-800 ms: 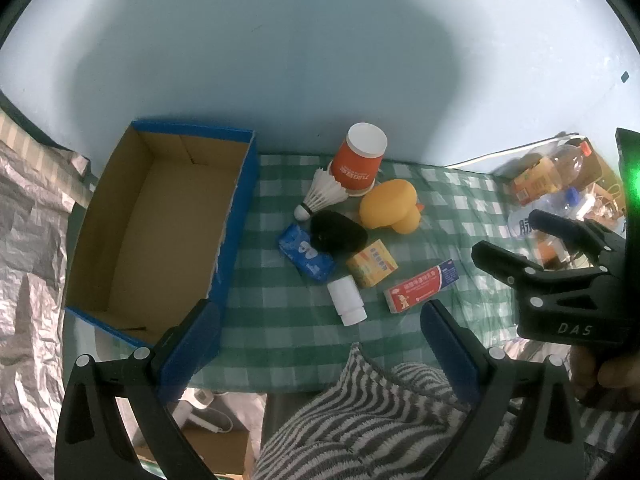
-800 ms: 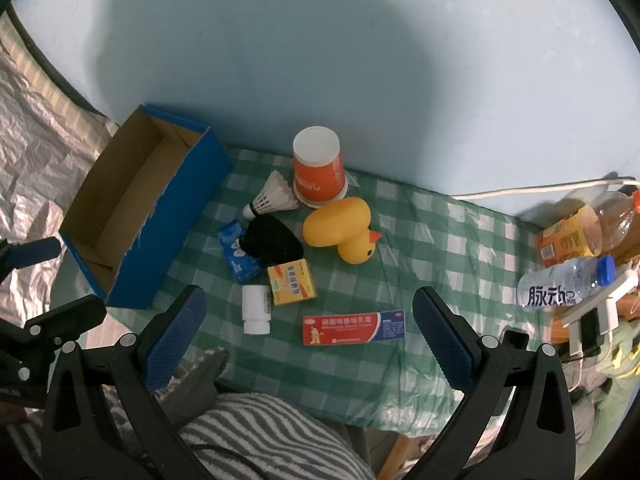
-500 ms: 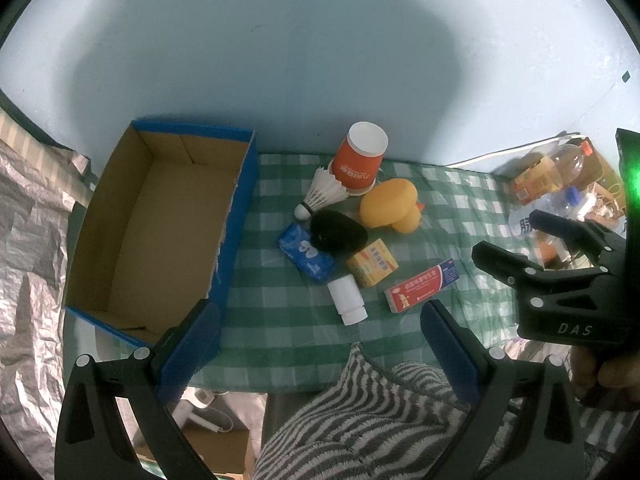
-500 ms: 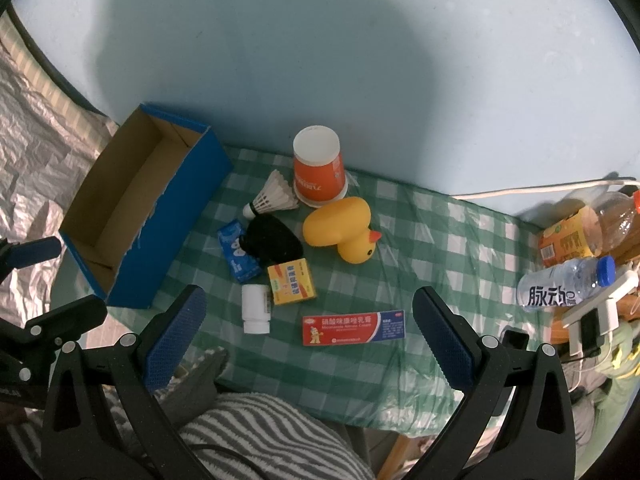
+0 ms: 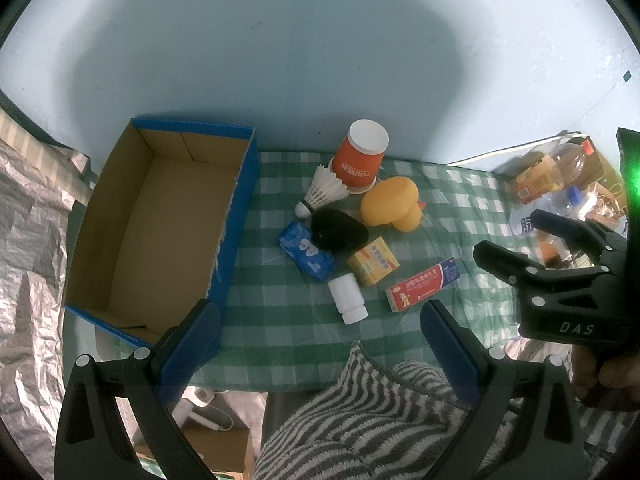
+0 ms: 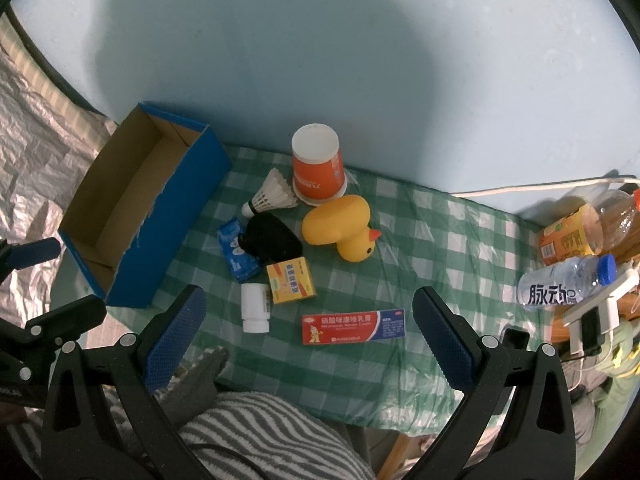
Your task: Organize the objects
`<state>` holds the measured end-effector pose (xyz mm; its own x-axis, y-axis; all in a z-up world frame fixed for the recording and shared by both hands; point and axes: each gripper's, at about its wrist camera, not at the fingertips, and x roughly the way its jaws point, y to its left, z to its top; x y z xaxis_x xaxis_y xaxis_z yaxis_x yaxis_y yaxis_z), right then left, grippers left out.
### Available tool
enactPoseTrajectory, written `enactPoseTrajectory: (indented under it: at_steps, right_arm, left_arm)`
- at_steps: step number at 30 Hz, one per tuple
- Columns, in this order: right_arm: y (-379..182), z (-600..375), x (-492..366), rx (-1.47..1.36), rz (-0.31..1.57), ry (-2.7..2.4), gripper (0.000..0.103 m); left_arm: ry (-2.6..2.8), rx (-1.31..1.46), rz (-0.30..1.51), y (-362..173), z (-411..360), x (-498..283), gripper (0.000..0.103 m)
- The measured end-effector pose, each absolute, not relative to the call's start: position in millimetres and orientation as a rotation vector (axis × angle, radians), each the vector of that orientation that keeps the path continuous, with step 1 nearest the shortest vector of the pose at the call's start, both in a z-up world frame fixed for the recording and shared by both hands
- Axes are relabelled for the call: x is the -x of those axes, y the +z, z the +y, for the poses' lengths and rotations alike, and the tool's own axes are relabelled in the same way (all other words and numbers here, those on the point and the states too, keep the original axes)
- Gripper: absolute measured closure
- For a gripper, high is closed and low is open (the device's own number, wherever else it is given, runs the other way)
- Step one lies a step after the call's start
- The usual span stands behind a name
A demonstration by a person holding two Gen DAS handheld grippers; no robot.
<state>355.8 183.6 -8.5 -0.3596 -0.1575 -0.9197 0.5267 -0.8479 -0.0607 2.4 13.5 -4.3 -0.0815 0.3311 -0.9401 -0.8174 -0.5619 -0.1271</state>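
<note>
An empty blue cardboard box (image 5: pixel 132 240) (image 6: pixel 160 216) stands at the left of the green checked cloth (image 5: pixel 280 312) (image 6: pixel 420 272). Right of it lie an upturned orange cup (image 5: pixel 362 158) (image 6: pixel 316 170), a shuttlecock (image 5: pixel 324 192) (image 6: pixel 272 196), a yellow duck (image 5: pixel 390 204) (image 6: pixel 340 226), a black object (image 5: pixel 338 230) (image 6: pixel 272 240), a blue packet (image 5: pixel 306 252) (image 6: pixel 236 254), a yellow carton (image 5: pixel 372 266) (image 6: pixel 290 286), a white bottle (image 5: pixel 347 298) (image 6: pixel 255 308) and a red tube carton (image 5: pixel 422 286) (image 6: pixel 354 326). My left gripper (image 5: pixel 320 332) and right gripper (image 6: pixel 308 328) hang open high above the near edge, holding nothing.
Drink bottles (image 6: pixel 572 248) (image 5: pixel 548 176) and a white cable (image 6: pixel 540 186) crowd the right end of the table. Crinkled silver foil (image 5: pixel 28 272) covers the left. A striped sleeve (image 5: pixel 360 412) (image 6: pixel 256 432) fills the bottom. The pale blue wall (image 5: pixel 320 60) rises behind.
</note>
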Motion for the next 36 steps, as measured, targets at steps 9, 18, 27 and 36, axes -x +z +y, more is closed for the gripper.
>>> enactPoseTrajectory:
  at_steps: [9, 18, 27, 36]
  right_arm:
    - [-9.1, 184.1, -355.7, -1.488, 0.453, -2.284, 0.001]
    - [-10.4, 183.9, -355.0, -1.526, 0.408, -2.336, 0.001]
    - [-10.2, 183.8, -354.5, -1.566, 0.354, -2.395, 0.001]
    - [-11.9, 190.0, -356.4, -1.659, 0.218, -2.498, 0.001]
  left_arm:
    - [1.513, 1.198, 0.740, -4.6, 13.4, -2.2, 0.001]
    - [1.299, 1.056, 0.863, -4.5, 13.8, -2.1, 0.001]
    - [0.945, 0.816, 1.024, -4.8, 12.6, -2.3, 0.001]
    - [0.848, 0.764, 1.068, -8.6, 8.9, -8.4, 0.001]
